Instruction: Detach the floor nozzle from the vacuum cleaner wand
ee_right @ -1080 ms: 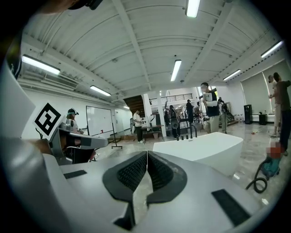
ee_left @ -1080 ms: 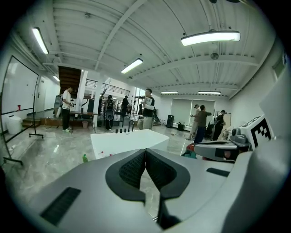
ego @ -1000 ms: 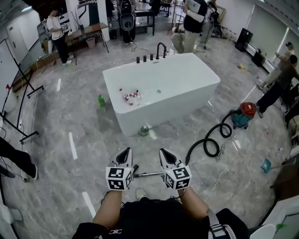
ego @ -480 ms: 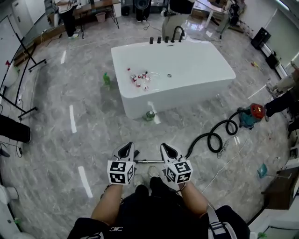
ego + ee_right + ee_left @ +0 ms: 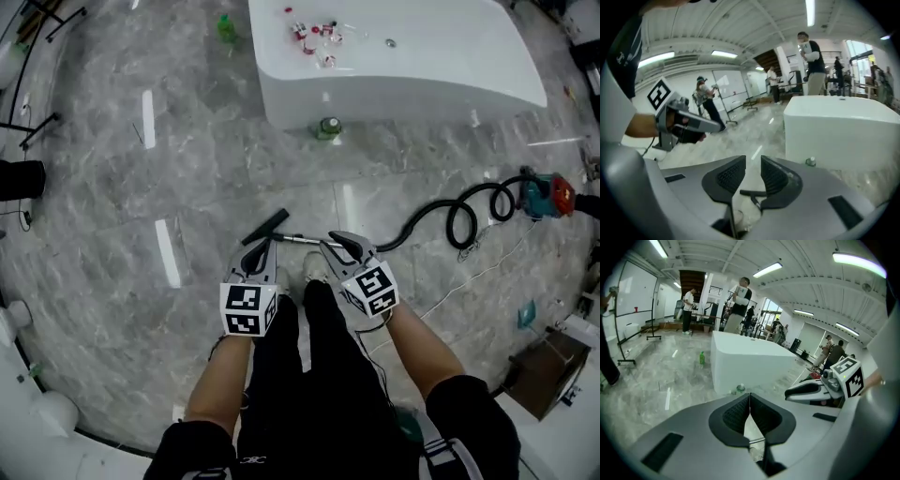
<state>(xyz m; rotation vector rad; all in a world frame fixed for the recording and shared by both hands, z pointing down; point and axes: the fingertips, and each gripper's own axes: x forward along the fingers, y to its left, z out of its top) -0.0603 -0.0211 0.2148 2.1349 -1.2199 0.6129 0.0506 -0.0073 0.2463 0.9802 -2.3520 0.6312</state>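
The vacuum's metal wand (image 5: pixel 302 240) lies on the grey floor in front of my feet, with the black floor nozzle (image 5: pixel 265 226) on its left end. A black hose (image 5: pixel 441 217) runs from its right end to the red and teal vacuum cleaner (image 5: pixel 547 197). My left gripper (image 5: pixel 255 247) hangs just above the wand near the nozzle, shut and empty. The wand (image 5: pixel 756 441) shows below its jaws (image 5: pixel 750 397). My right gripper (image 5: pixel 339 241) hovers over the wand further right. Its jaws (image 5: pixel 753 161) are opening, a narrow gap with nothing in it. The nozzle (image 5: pixel 751 192) lies below.
A white bathtub (image 5: pixel 403 94) stands beyond the wand, with small items inside. A green jar (image 5: pixel 327 128) sits at its base and a green bottle (image 5: pixel 224 28) stands to its left. My legs and shoes are right behind the grippers. People stand far back in the gripper views.
Both grippers have come down close to the floor over the wand, and the head view has tipped downward. The right gripper's jaws have parted slightly.
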